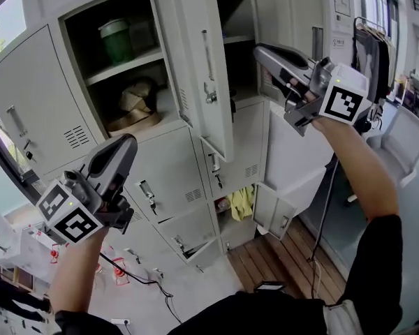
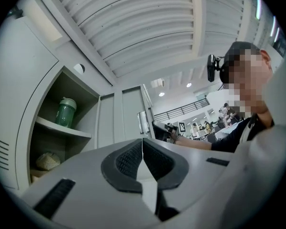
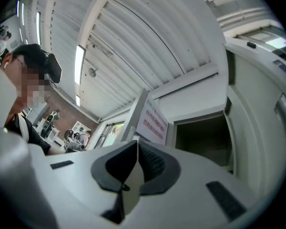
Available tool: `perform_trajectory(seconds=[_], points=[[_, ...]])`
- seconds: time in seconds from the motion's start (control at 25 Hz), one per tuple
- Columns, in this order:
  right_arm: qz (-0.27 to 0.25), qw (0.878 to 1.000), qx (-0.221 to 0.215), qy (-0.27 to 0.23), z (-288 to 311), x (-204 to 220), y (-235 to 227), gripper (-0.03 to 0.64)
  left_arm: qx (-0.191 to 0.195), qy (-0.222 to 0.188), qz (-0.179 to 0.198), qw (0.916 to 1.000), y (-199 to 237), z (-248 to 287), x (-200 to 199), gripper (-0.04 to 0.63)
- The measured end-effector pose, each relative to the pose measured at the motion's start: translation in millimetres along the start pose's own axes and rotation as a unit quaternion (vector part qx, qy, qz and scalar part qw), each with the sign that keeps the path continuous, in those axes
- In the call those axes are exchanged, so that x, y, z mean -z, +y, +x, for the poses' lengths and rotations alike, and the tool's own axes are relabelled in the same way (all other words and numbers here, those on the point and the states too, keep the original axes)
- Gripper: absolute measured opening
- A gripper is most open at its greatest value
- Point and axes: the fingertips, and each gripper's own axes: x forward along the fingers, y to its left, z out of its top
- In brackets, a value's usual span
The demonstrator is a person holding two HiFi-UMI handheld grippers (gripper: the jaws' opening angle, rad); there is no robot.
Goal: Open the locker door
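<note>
In the head view a grey locker door (image 1: 195,61) with a bar handle (image 1: 207,58) stands swung wide open at the middle of the locker bank. Its compartment holds a green bottle (image 1: 116,40) on the upper shelf and a tan hat (image 1: 135,105) below. My right gripper (image 1: 260,50) is held up just right of that door's edge, shut and empty, touching nothing. My left gripper (image 1: 129,142) is lower left, in front of closed lockers, also shut and empty. The left gripper view shows its pads (image 2: 128,159) meeting, with the bottle (image 2: 66,112) beyond. The right gripper's pads (image 3: 152,162) meet too.
Right of the open door another compartment (image 1: 232,5) stands open, and a pale door (image 1: 297,155) hangs out below it. Lower doors (image 1: 192,237) are ajar, one showing a yellow cloth (image 1: 241,202). Dark clothes (image 1: 371,54) hang at the far right. A cable (image 1: 143,279) lies on the floor.
</note>
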Motion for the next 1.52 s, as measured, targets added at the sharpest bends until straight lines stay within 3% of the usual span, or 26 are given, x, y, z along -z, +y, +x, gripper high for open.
perform_trajectory(seconds=[0.24,0.52,0.64,0.84,0.96,1.12,1.32,1.52], points=[[-0.034,0.998,0.032,0.038,-29,24,48,0.021,0.016,0.003,-0.057,0.9982,-5,-36,18,0.017],[-0.037,0.998,0.042,0.04,-45,51,125,0.021,0.03,0.002,-0.117,0.9927,-26,-78,49,0.017],[-0.051,0.997,0.04,0.044,-48,68,167,0.02,0.028,0.001,-0.103,0.9943,-40,-98,57,0.017],[-0.072,0.995,0.016,0.065,-46,110,242,0.02,0.025,0.005,-0.03,0.9992,-77,-127,79,0.017],[-0.054,0.997,-0.003,0.062,-43,129,281,0.02,0.03,0.004,-0.041,0.9987,-100,-139,98,0.017],[0.012,0.999,-0.014,0.033,-45,142,314,0.02,0.026,0.001,-0.045,0.9986,-130,-154,116,0.017],[0.067,0.997,-0.002,0.031,-68,164,340,0.02,-0.014,-0.013,-0.063,0.9978,-160,-178,138,0.017],[0.088,0.994,0.013,0.066,-114,193,377,0.019,-0.063,0.018,-0.048,0.9967,-201,-200,177,0.017]])
